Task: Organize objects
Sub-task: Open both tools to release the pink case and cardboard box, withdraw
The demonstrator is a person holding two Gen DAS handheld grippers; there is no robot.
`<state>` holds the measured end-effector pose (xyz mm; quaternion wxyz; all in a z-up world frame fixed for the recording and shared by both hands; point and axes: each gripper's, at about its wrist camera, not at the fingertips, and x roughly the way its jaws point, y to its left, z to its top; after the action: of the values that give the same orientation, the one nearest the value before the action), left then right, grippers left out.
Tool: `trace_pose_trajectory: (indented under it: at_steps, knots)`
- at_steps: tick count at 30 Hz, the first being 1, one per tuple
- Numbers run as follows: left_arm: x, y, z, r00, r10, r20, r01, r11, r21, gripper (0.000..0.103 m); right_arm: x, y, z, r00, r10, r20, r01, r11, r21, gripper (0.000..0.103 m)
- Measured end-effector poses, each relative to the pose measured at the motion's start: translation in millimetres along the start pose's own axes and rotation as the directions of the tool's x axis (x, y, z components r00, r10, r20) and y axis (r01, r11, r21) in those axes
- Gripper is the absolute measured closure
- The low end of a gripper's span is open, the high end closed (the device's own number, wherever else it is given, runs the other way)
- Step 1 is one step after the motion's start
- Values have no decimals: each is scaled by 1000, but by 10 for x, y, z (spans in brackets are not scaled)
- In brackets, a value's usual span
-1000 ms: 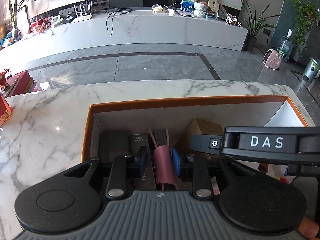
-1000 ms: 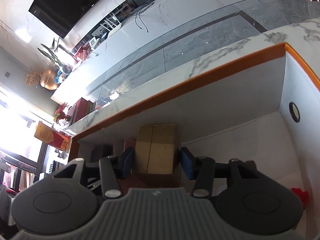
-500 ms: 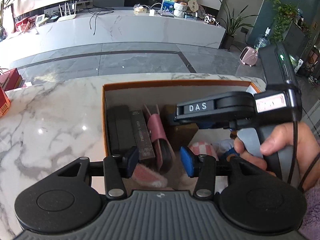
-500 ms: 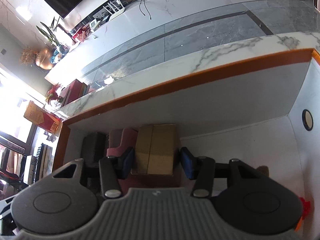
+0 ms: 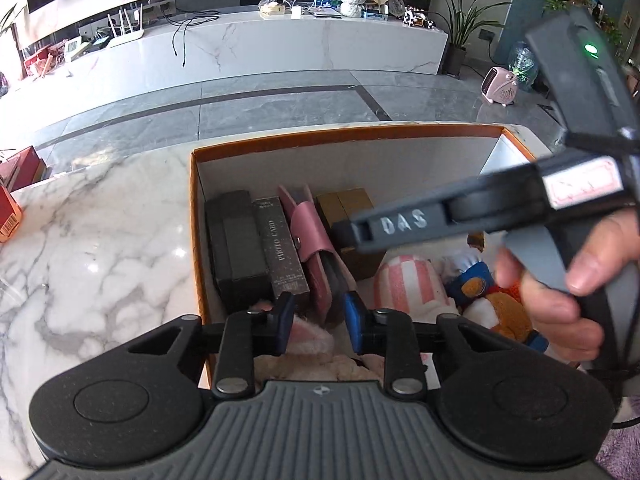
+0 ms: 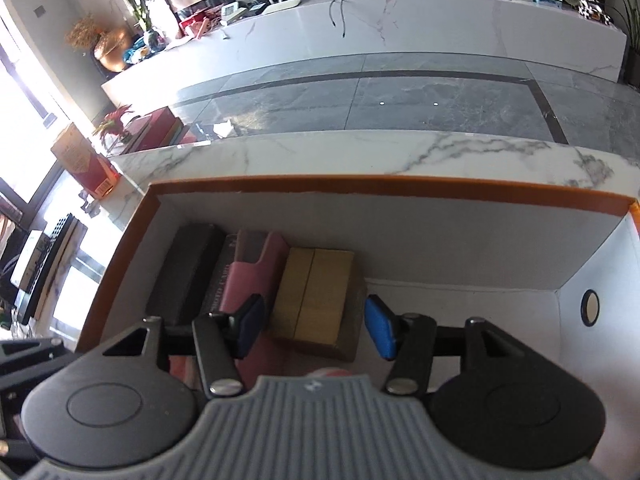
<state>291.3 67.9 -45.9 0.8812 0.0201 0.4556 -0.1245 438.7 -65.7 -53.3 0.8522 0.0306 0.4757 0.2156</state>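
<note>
Both tongs are open and hold nothing: the left gripper (image 5: 316,322) above the box (image 5: 340,136), the right gripper (image 6: 316,328) by the brown carton (image 6: 316,300), half hiding the toys (image 5: 404,280).

Orange-rimmed white cardboard box (image 5: 192,216) on white marble counter (image 5: 100,248). Inside, side by side: black rectangular case (image 5: 236,248), dark "PHOTO CARD" box (image 5: 280,248), pink leather wallet (image 5: 312,236), gold-brown carton (image 5: 348,204). Left tool (image 5: 316,320) empty, pads apart, over pink plush (image 5: 308,338). Right tool's body (image 5: 460,212) crosses above.
</note>
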Motion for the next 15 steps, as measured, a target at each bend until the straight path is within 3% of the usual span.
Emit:
trace_pose_trajectory:
  at_steps: [3, 9, 15]
  knots:
    - [4, 14, -8, 1000, 2, 5, -2, 1000, 5, 73, -79, 12, -74, 1000, 10, -19, -12, 995, -99, 57]
    - [17, 31, 5, 1000, 22, 11, -22, 1000, -3, 78, -50, 43, -148, 998, -38, -52, 22, 961, -277, 57]
    - [8, 44, 25, 1000, 24, 8, -24, 1000, -15, 80, 76, 121, -103, 998, -31, -59, 6, 928, -373, 66]
